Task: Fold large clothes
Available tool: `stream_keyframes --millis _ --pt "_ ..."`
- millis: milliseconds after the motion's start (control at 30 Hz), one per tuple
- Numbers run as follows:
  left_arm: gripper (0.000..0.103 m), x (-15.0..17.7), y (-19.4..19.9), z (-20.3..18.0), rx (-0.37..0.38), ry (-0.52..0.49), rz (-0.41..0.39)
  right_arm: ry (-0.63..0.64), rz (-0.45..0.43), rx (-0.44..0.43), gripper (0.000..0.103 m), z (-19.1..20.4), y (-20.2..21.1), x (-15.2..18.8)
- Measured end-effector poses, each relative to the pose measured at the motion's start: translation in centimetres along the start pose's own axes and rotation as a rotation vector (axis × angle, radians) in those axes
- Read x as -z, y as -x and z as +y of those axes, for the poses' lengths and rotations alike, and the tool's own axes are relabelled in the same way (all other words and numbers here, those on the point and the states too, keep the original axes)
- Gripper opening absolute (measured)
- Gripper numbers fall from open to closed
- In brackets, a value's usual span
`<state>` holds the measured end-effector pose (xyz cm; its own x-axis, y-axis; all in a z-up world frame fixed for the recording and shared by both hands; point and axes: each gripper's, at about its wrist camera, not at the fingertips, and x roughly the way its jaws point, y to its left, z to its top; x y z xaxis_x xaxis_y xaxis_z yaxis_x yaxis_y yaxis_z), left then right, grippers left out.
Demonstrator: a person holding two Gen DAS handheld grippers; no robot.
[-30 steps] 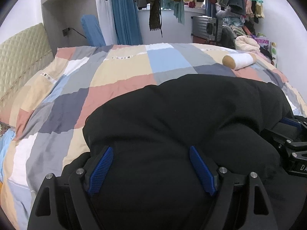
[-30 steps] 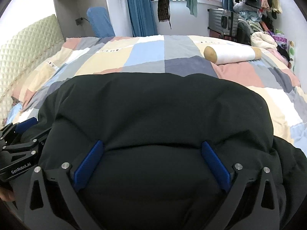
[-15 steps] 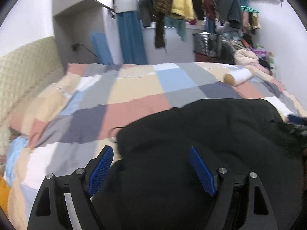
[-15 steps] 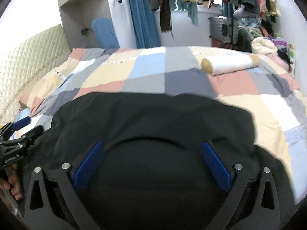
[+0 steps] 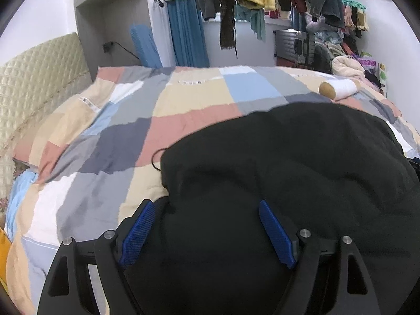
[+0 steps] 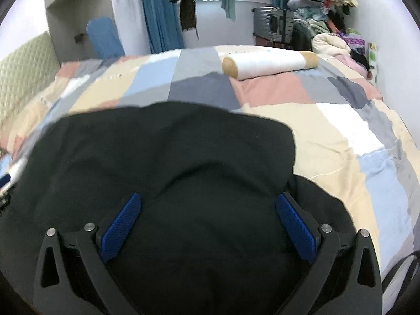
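Now the black garment (image 5: 288,173) is lying bunched widthwise across the patchwork quilt (image 5: 183,99), filling the wide-spread left gripper (image 5: 207,233) and right gripper (image 6: 207,225); whether they are clamping it, I cannot tell.

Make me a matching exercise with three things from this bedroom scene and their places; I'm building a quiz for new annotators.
Things:
1. bulky black padded garment
2. white cylindrical bolster pillow with tan ends
3. silver ribbed hard-shell suitcase

Places:
A. beyond the bed, by the far wall
B. lying alone on the far part of the patchwork duvet
C. on the near part of the bed, between both grippers' fingers

Pairs: 1-C, 2-B, 3-A
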<state>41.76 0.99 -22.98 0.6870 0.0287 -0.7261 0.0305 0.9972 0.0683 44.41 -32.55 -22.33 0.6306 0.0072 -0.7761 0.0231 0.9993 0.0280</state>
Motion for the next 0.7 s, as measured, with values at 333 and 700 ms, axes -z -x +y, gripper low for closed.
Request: stream_keyframes --millis 333,700 --pt "0.081 -0.2 0.4 0.9 0.006 0.025 -0.005 -0.013 -0.035 0.037 0.102 0.5 1.0 -0.2" --pt "0.081 -3.3 6.1 0.7 0.200 0.277 -0.046 -0.065 -0.209 -0.138 0.102 6.2 8.3 -0.6"
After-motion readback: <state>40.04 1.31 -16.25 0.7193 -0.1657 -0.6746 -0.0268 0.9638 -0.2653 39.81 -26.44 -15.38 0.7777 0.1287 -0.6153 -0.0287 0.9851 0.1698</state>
